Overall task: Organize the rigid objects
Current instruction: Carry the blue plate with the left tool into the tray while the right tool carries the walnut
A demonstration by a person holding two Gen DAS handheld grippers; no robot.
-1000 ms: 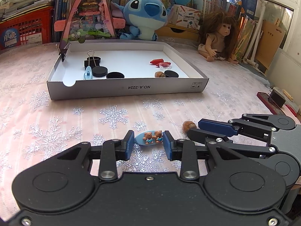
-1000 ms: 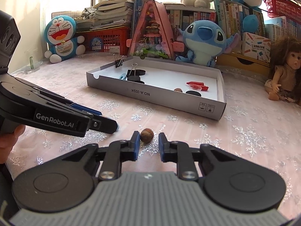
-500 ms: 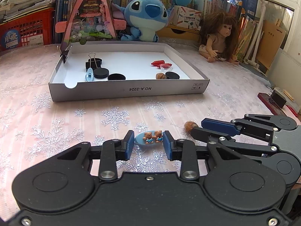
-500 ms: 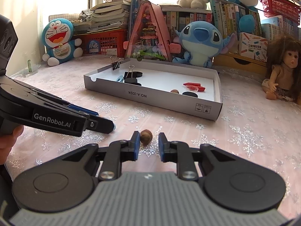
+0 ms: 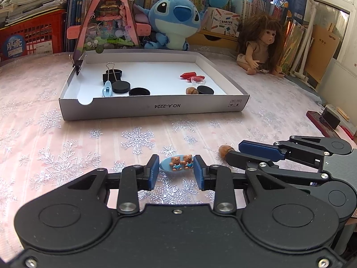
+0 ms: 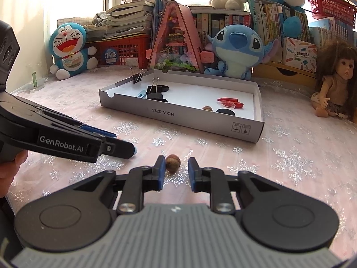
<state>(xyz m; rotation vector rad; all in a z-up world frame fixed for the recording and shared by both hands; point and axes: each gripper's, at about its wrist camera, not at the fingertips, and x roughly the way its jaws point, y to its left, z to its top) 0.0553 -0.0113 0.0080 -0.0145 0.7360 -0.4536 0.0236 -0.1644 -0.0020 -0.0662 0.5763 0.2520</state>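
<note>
We had both grippers angled down toward the pink snowflake tablecloth (image 5: 55,156), side by side, in front of the white box lid (image 5: 154,108).

Left gripper (image 5: 176,169): jaws partly spread with the blue bear clip (image 5: 178,166) lying between the pads. Right pad looked to touch the clip's end, left pad just beside it; we couldn't tell whether it was really pinched. Clip rested on the cloth.

Right gripper (image 6: 176,170): jaws had just been opening, now spread with the brown nut (image 6: 173,163) between the tips. Nut sat on the cloth against the left pad, clear gap to the right pad. Not gripped. In the left wrist view that gripper came in from the right, fingers (image 5: 258,150) stacked one above the other, nut at their tips.

A hand (image 6: 12,167) held the left gripper's handle at the left edge of the right wrist view.

Inside the lid: binder clip (image 5: 111,74), black round caps (image 5: 121,87), a light blue clip (image 5: 107,89), red pieces (image 5: 189,75), a second nut (image 5: 192,91). Another binder clip (image 5: 77,63) was clamped on the lid's far left wall.

Behind the lid: blue plush (image 5: 176,20), pink triangular toy house (image 5: 107,20), doll (image 5: 261,47) to the right, cat plush (image 6: 69,49) to the left. Nothing stood between the grippers and the lid.
</note>
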